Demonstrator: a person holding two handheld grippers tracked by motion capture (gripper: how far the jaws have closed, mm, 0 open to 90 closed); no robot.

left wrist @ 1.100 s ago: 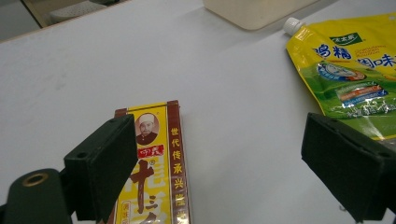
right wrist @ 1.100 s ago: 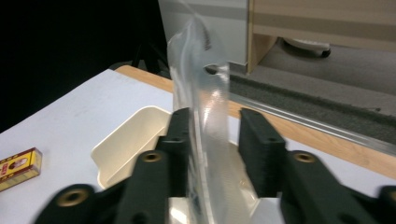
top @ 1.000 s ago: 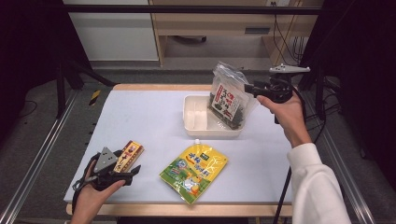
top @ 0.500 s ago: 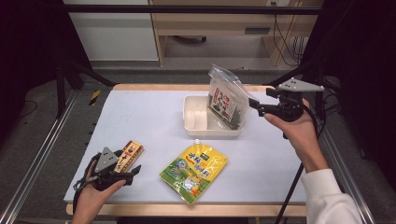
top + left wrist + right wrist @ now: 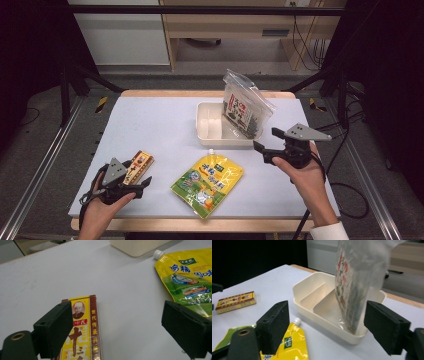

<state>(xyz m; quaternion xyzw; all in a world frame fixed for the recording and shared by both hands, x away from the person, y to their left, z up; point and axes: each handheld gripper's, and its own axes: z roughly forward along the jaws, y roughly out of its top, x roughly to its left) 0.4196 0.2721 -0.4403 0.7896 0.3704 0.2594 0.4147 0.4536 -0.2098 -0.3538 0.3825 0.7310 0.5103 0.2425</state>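
A clear seaweed bag (image 5: 243,105) (image 5: 358,287) stands upright in the right compartment of a cream divided tray (image 5: 210,131) (image 5: 312,293), leaning against its far wall. My right gripper (image 5: 266,142) (image 5: 324,326) is open, just right of and in front of the tray, with nothing between its jaws. A yellow spouted pouch (image 5: 207,184) (image 5: 190,277) (image 5: 287,345) lies flat at the table's front middle. A yellow and brown box (image 5: 138,166) (image 5: 83,332) (image 5: 235,301) lies at the front left. My left gripper (image 5: 134,184) (image 5: 117,327) is open just behind the box, its left jaw over the box's corner.
The white table (image 5: 150,130) has bare room across its left and middle. A wooden edge (image 5: 200,93) runs along the far side, with dark stands and cables beyond. The tray's left compartment holds nothing.
My right gripper has let go of the seaweed bag and drawn back toward the front right. The bag now stands by itself in the tray. The left gripper has stayed put.
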